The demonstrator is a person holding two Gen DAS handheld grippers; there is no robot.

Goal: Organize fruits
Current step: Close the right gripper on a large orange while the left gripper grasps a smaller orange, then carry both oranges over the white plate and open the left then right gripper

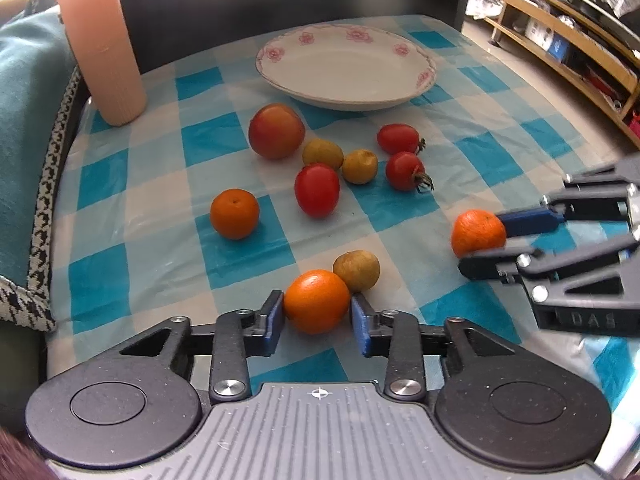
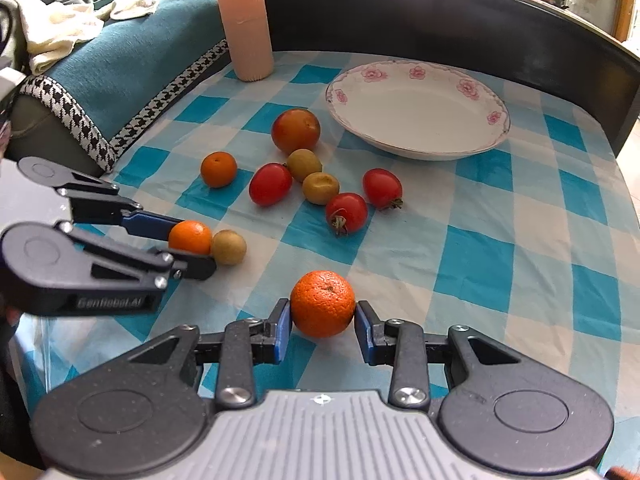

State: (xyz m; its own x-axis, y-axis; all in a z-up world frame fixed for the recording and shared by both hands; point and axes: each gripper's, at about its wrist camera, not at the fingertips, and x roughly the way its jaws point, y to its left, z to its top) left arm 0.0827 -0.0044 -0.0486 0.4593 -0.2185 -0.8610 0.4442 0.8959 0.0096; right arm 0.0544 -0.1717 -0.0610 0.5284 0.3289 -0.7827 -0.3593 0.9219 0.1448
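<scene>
Left gripper (image 1: 317, 314) pinching near orange (image 1: 316, 301), brown fruit (image 1: 356, 271) touching it, right gripper (image 2: 322, 322) pinching right orange (image 2: 322, 304), plate (image 1: 424, 80) sitting far, holding nothing

Two low wrist views crossing over one checked counter (image 1: 500, 92)

Each camera sits just behind its own tool, close above the cloth, facing the flowered plate (image 1: 348, 68). The left looks from the near-left edge, the right from the near-right; both share the plate, the scattered fruit, the ribbed pink cylinder (image 2: 244, 20) and each other's tool.

"GenRobot.AI" on left tongs (image 2: 198, 250) body; "DAS" on right tongs (image 1: 486, 240).
</scene>
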